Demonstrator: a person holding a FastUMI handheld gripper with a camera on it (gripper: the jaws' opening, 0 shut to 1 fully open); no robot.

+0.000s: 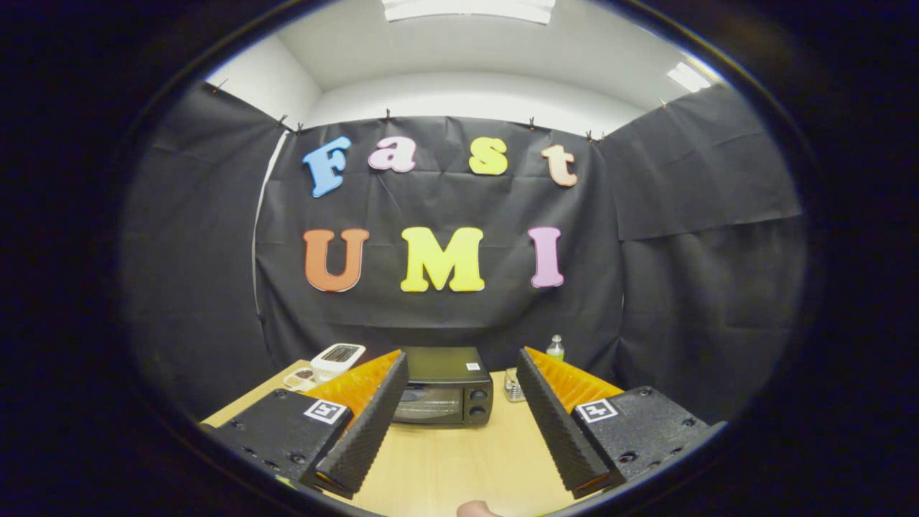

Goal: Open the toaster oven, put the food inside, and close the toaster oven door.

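One bench [445, 459], pale wood, running from under the fingers to the black cloth wall.

One toaster oven [445, 393], black, at the far end of the bench against the cloth, beyond the fingers and framed in the gap between their tips. Door shut, dark glass facing the camera. Two round knobs [477, 402] stacked on its right-hand panel; a small white sticker on the top near the right edge.

One white device [337, 357] with a dark screen, left of the oven, partly hidden behind the left finger. Beside it, nearer the bench edge, one small white dish [301, 377] with something dark in it (possibly the food, too small to tell).

One small clear container [512, 386] just right of the oven, partly hidden by the right finger. One small bottle [555, 348] with a green cap behind it, by the cloth.

One gripper [461, 424], two fingers. Spread wide, holding nothing, touching nothing; ribbed black pads [366, 424] face each other across bare bench, orange backs outward. Each finger base carries one square black-and-white marker. Gripper sits above the near bench, level, pointing straight at the oven, well apart from it.

A sliver of a fingertip [477, 510] shows at the near edge below the gripper.
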